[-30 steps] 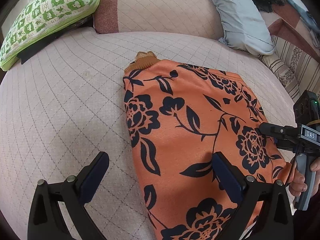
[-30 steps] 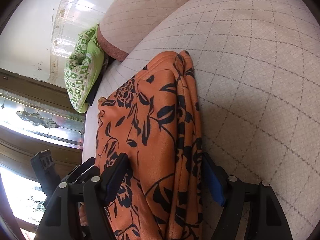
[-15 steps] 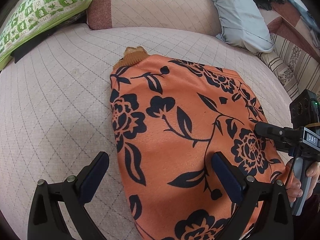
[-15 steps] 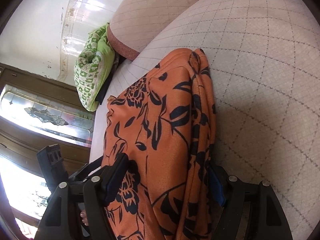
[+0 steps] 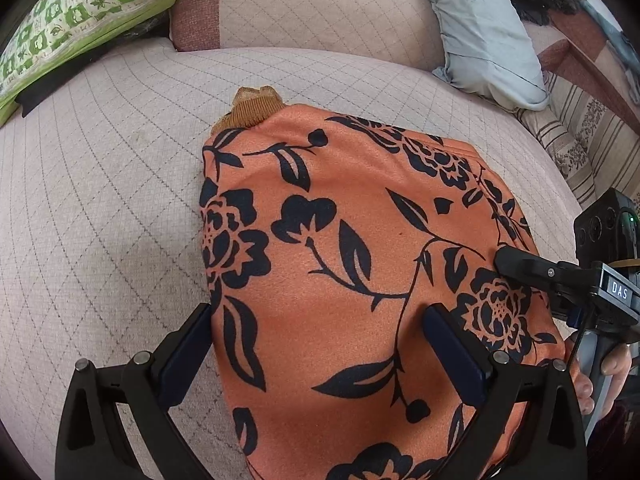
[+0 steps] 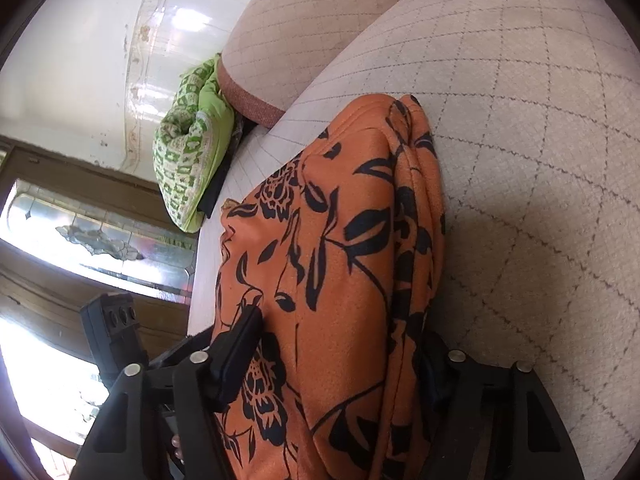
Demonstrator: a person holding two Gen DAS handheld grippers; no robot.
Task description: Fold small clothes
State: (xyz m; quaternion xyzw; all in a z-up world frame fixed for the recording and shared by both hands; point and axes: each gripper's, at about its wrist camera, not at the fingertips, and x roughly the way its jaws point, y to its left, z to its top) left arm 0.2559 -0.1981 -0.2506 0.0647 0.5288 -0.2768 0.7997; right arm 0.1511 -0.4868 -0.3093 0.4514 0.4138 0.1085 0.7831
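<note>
Surface: a pale quilted sofa seat (image 5: 100, 200) with a matching backrest (image 5: 320, 4) along its rear edge. A green patterned cushion (image 5: 80, 12) sits at the rear left corner of the seat; a light blue pillow (image 5: 488, 28) leans at the rear right.

Task item: an orange garment with a black floral print (image 5: 340, 260), folded into a compact stack, lies toward the front right part of the seat. A ribbed tan cuff (image 5: 256, 106) protrudes from its rear left corner.

Left gripper (image 5: 320, 344): jaws wide apart and straddling the left portion of the garment, one finger off its left edge, the other over the fabric. No grip.

Right gripper (image 6: 340, 364): jaws closing, with the stacked right-hand edge of the garment between them. Contact of the pads with the fabric cannot be confirmed.
</note>
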